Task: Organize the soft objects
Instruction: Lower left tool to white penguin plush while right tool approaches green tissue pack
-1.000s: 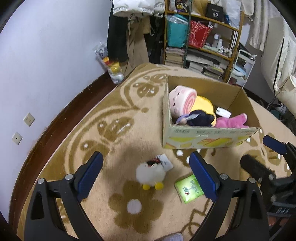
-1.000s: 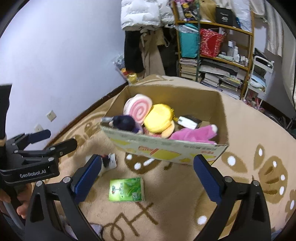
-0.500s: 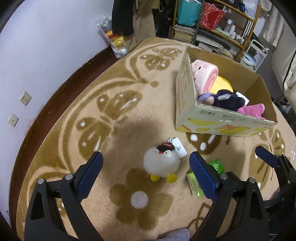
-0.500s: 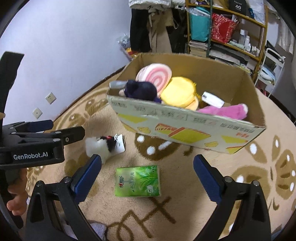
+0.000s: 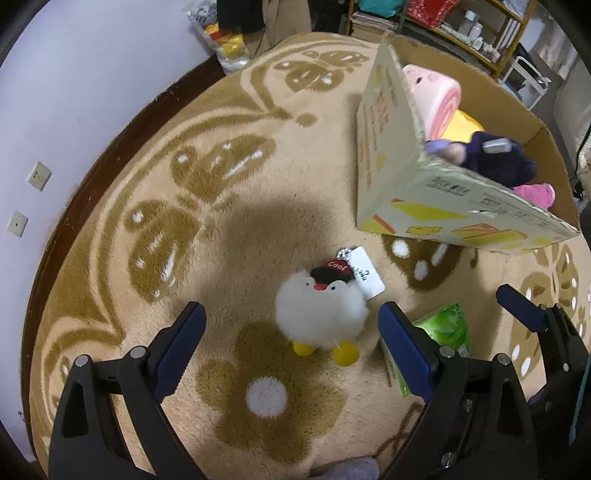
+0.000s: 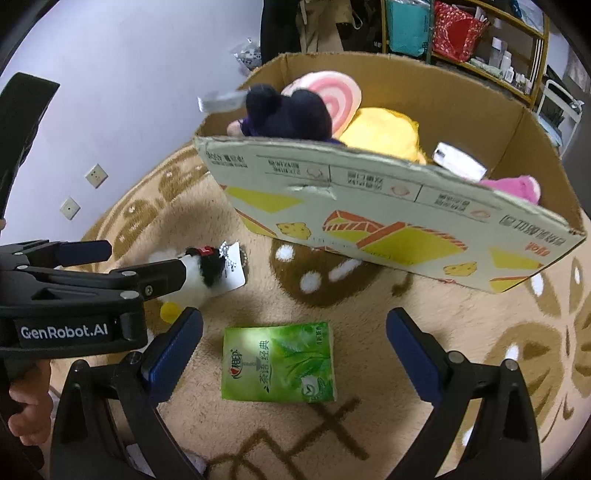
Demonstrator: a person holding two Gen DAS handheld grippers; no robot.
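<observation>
While left view hides tissue pack, right shows it whole.

Wall: pale lilac, plain, filling the upper left of both views.
Sockets: two square white plates, low on the wall at far left.
Skirting: dark brown strip curving along the wall's foot.
Carpet: beige pile with brown butterfly, flower and dot motifs.
Shelving: yellow-framed rack at upper right, loaded with bags, books, bottles.
Hanging clothes: dark and tan garments at top centre.
Light: dim, soft shadow across the carpet's middle.
</observation>
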